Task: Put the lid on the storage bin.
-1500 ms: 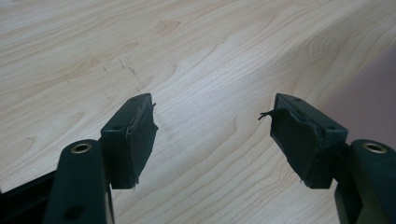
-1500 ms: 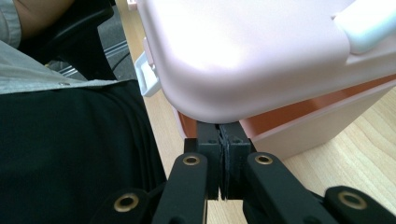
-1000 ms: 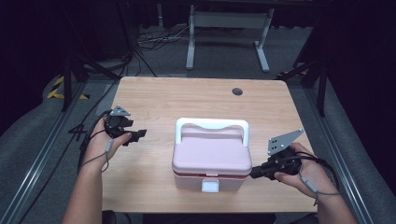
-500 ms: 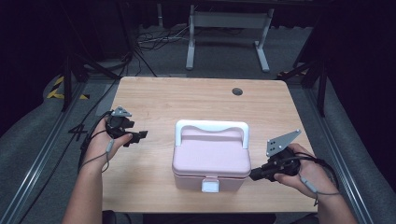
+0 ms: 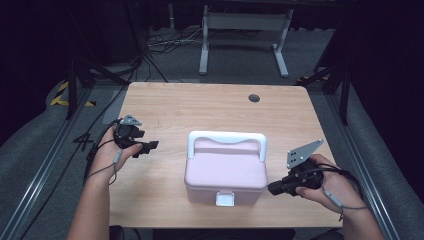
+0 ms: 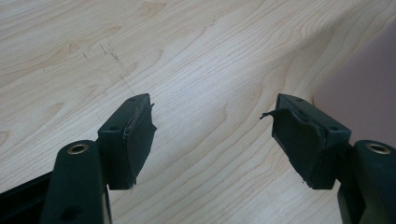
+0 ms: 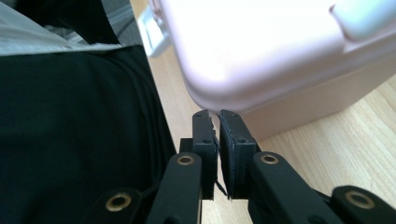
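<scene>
Showing the start of work on the pink box (image 5: 225,172), latched at worktop (image 5: 200,107) centre: right tool (image 5: 274,189) nearly shut, empty, at its 4 o'clock corner; left tool (image 5: 150,146) wide open, empty, at 9 o'clock.

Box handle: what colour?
White, on the pale pink box; the handle shows best in the high view.

Closed pink box (image 5: 225,172), mid-table
</scene>
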`<state>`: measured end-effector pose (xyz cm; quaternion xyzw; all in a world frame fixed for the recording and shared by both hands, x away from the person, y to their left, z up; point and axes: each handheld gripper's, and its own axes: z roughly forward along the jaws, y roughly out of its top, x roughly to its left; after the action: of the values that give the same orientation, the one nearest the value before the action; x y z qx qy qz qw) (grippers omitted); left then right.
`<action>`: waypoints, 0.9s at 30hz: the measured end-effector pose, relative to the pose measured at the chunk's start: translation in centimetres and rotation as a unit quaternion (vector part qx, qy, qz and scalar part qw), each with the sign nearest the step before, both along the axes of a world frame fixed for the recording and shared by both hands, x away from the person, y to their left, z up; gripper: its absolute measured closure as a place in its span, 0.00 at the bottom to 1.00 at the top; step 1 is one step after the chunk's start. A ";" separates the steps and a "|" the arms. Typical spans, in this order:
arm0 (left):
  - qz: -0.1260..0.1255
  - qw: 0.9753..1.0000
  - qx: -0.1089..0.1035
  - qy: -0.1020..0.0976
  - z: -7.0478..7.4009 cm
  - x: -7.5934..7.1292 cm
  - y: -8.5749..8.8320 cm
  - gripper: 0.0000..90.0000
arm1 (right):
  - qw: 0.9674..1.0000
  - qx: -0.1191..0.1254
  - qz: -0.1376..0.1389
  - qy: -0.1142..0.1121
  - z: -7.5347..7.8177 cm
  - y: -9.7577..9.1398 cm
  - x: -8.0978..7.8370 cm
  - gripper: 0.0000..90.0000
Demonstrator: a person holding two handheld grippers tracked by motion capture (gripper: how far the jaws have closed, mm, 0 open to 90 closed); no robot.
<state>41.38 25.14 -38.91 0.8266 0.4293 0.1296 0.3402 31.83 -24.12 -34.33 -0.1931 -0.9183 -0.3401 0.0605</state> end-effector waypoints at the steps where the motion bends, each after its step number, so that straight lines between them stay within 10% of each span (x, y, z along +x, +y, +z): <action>1: 0.001 1.000 -0.002 -0.001 0.0 -0.1 0.0 0.33 | 1.000 0.004 0.000 -0.002 0.1 -0.1 0.0 0.94; 10: -0.007 1.000 -0.011 -0.023 0.8 -1.6 0.1 0.34 | 0.993 0.089 -0.037 -0.071 2.0 -1.1 0.7 0.65; 17: -0.003 0.999 -0.020 -0.035 1.1 -2.9 0.6 0.34 | 0.970 0.183 -0.095 -0.125 3.0 -1.7 2.2 0.45; 27: 0.020 0.999 -0.021 -0.031 0.6 -3.9 1.9 0.34 | 0.949 0.192 -0.184 -0.171 3.0 -4.0 5.0 0.36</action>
<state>37.43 27.08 -38.26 0.8062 0.4378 0.1530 0.3675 36.81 -28.17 -31.28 -0.2826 -0.7806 -0.5433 -0.1251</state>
